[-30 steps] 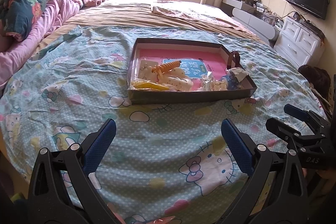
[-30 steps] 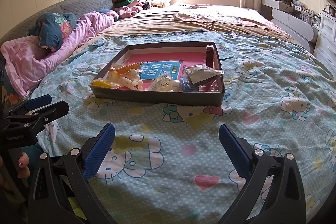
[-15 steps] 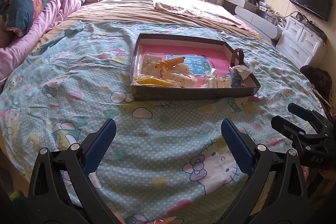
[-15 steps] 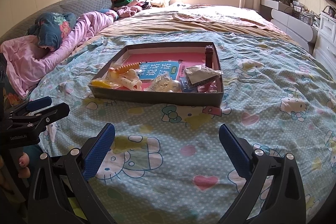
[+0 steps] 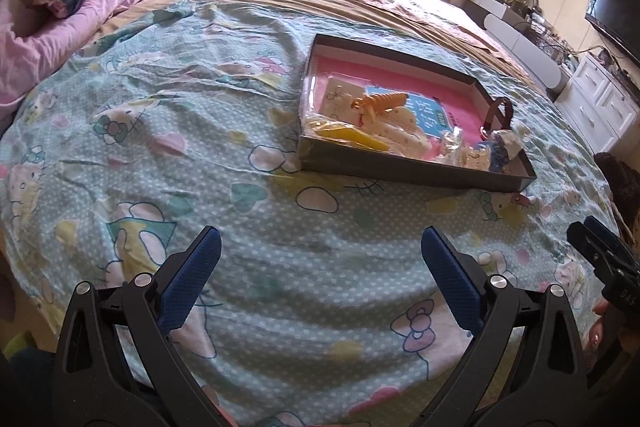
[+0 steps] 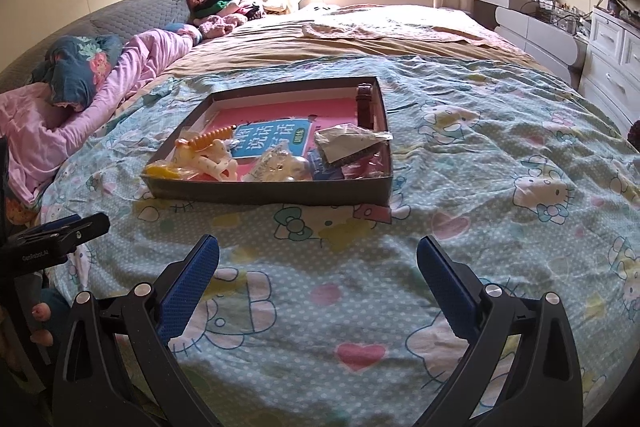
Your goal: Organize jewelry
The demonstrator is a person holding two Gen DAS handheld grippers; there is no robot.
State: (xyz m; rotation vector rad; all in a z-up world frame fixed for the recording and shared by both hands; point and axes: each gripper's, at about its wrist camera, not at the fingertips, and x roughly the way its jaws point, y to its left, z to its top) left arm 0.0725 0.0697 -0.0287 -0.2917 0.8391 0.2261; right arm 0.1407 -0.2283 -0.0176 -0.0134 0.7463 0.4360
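- My left claw [image 5: 320, 259] has swung left since a second ago, so the tray [image 5: 400, 169] now sits right of centre; my right claw [image 6: 318, 267] barely shifted.
- Both claws gape apart, empty, above the bed [image 6: 480, 163].
- The jewelry [image 6: 208, 157] lies along the tray's near edge.
- Blue card [image 6: 272, 143]: Chinese characters.

Black tongs [image 5: 320, 259], blue dimpled pads [image 6: 188, 285], silver screws.

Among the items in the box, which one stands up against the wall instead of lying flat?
The brown watch strap, in the far right corner of the box. It leans upright on the side wall; the yellow, orange and bagged pieces lie flat.
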